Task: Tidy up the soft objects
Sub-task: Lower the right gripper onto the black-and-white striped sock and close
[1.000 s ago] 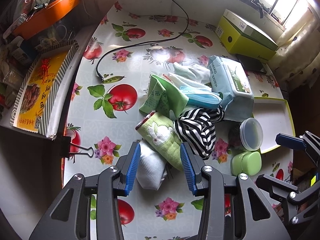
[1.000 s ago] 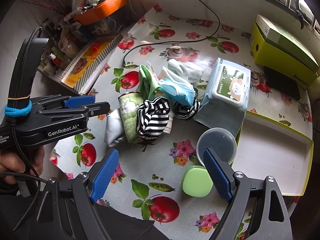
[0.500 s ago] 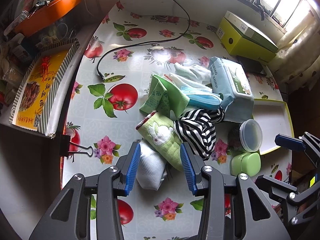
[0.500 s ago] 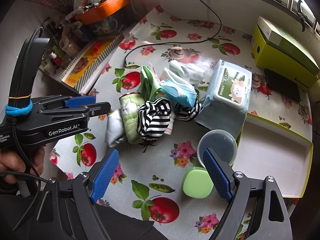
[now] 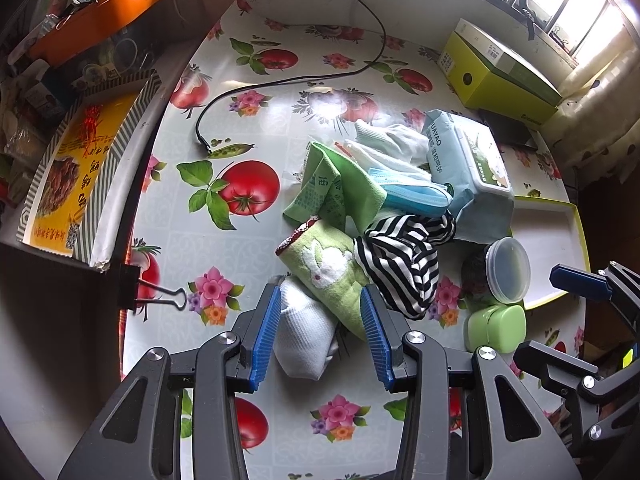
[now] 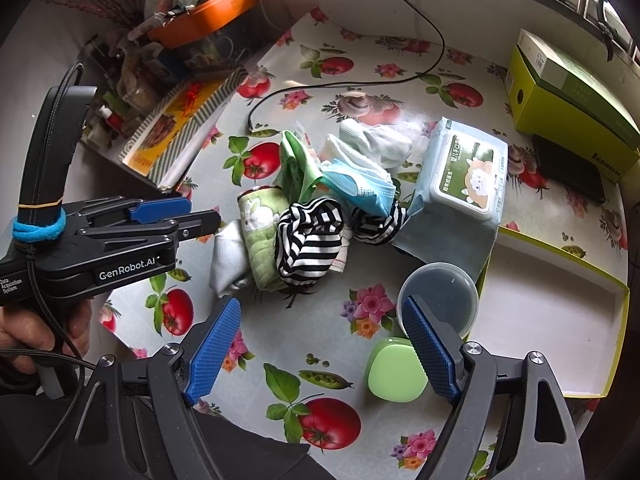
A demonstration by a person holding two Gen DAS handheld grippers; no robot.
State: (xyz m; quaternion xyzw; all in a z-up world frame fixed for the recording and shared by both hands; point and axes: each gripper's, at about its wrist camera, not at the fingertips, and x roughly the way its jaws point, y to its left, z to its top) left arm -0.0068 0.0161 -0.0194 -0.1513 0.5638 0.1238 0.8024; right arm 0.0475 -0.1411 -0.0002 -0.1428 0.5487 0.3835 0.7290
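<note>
Above the white cloth, left hand-held gripper tilted steeply down, jaws spread, empty.

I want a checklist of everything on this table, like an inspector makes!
Surface: tomato-print tablecloth, shiny.
Job's things: white cloth, green bunny towel, striped cloth, blue mask, heaped and touching.
Clutter: wipes pack, round tub, green case, white tray.
Grippers: left claw open, astride white cloth; right claw open, empty.
Cables: black cable.
Surroundings: orange bin, green box.
</note>
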